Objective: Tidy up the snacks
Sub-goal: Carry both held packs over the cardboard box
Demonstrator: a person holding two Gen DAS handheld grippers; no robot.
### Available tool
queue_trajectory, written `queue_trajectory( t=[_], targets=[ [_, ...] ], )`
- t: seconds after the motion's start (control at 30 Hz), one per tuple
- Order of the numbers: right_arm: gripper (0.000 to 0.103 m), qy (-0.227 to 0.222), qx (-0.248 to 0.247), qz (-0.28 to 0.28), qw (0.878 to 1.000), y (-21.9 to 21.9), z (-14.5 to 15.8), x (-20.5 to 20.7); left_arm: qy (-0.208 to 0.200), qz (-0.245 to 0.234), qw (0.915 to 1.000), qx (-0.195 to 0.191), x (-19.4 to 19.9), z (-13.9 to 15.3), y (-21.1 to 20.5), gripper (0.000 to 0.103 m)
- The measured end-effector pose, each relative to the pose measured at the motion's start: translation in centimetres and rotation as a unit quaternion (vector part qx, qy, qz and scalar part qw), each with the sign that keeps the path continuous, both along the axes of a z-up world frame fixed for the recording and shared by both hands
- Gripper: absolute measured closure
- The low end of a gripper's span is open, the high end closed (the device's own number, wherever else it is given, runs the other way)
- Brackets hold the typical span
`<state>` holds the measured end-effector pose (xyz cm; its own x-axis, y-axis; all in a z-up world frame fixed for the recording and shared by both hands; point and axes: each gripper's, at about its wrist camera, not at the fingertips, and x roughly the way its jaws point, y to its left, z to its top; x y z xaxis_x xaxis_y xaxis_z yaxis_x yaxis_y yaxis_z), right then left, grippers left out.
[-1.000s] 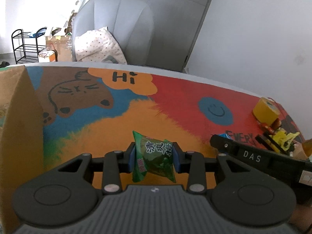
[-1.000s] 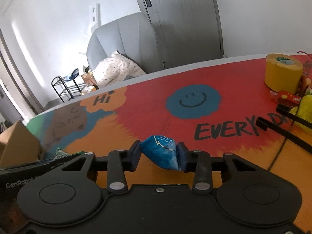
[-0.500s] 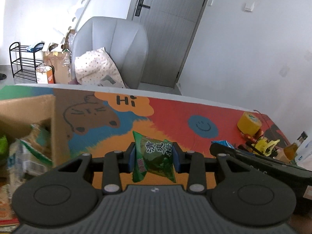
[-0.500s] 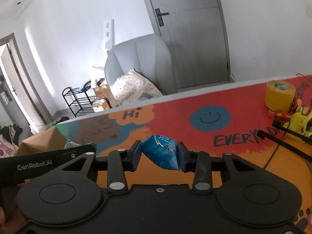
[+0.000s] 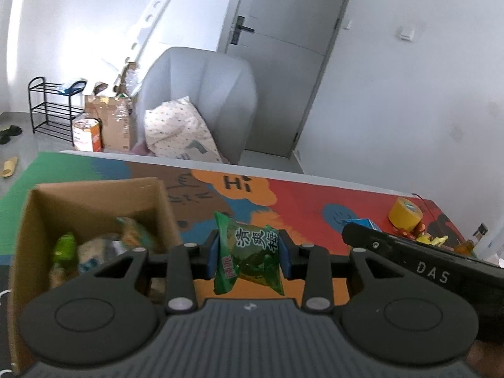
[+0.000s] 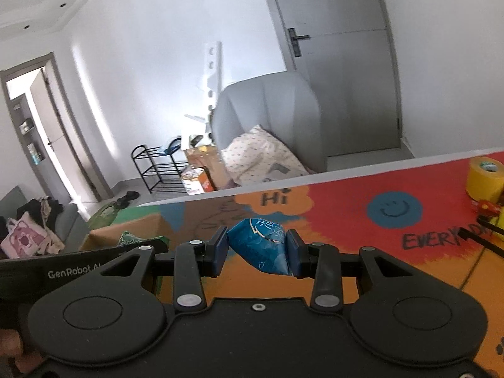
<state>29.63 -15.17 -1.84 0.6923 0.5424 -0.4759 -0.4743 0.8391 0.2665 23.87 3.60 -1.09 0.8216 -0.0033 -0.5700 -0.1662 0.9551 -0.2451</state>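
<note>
**Two packets carried toward the box**

The left hand-held gripper (image 5: pixel 248 253) pinches a green plastic snack packet (image 5: pixel 247 256), raised beside the open brown cardboard box (image 5: pixel 94 201) at the surface's left edge, likely for dropping. The right hand-held gripper (image 6: pixel 256 253) clamps a blue foil snack packet (image 6: pixel 260 247) above the colourful printed surface (image 6: pixel 346 208).

Ahead of my left gripper the far edge of the table gave way to a grey armchair (image 5: pixel 204 100) with a spotted cushion (image 5: pixel 179 135) propped on its seat. Beyond the chair and to its right stood a grey door (image 5: pixel 283 72) with a dark lever handle, set in white walls. Left of the chair I saw cardboard boxes (image 5: pixel 110 119) on the grey floor and a low black wire rack (image 5: pixel 47 107). Through my right gripper's camera an open doorway (image 6: pixel 41 126) far to the left let in bright daylight, and a grey sofa (image 6: pixel 63 223) piled with bags sat below it.
</note>
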Motion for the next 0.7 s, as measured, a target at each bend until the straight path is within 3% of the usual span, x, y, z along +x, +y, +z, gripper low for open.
queue_trajectory(
  t=[0.7],
  targets=[
    [0.066, -0.019, -0.006, 0.079, 0.997, 8.0, 1.7, -3.3, 0.014, 0.084, 0.9964, -0.006, -4.1, -0.1, 8.7, 0.062]
  ],
)
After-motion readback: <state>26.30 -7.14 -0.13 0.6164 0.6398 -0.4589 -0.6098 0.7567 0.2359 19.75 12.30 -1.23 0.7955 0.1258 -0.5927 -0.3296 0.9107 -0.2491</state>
